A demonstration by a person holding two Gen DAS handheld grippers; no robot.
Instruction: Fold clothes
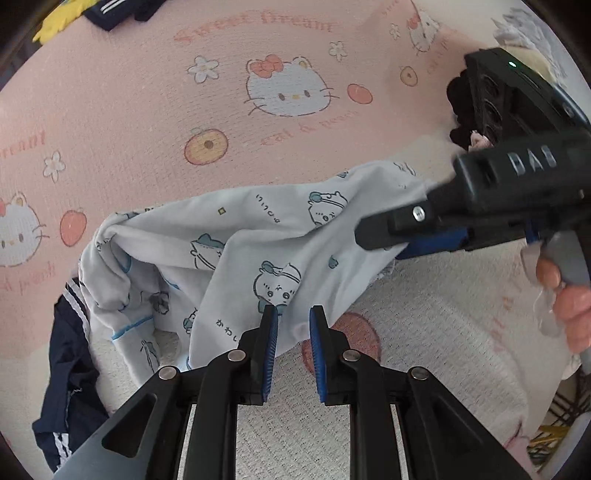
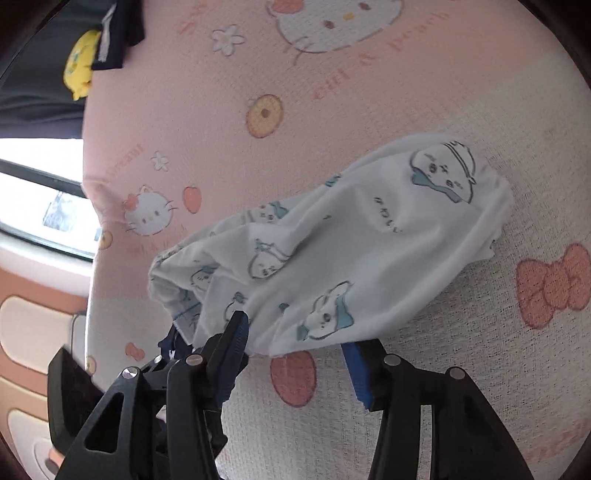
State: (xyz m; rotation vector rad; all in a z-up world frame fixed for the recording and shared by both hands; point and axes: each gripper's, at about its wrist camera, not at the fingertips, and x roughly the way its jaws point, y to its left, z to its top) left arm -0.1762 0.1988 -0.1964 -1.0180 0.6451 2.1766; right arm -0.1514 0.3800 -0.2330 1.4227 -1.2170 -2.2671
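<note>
A white garment printed with blue cartoon characters is lying bunched on a pink cat-print bedspread, part of it lifted off the surface. In the left wrist view the left gripper is entering from six o'clock, its blue pads standing a narrow gap apart with a fold of the white garment hanging down between them; whether the pads are pressing on the cloth I cannot tell. The right gripper is reaching in from three o'clock, a hand gripping its handle, its fingers lying over the garment's edge. In the right wrist view its jaws are standing wide apart, the garment draping across the gap between them without being squeezed. A navy garment with white stripes is lying at eight o'clock, partly under the white one, and a yellow item is sitting at eleven o'clock.
</note>
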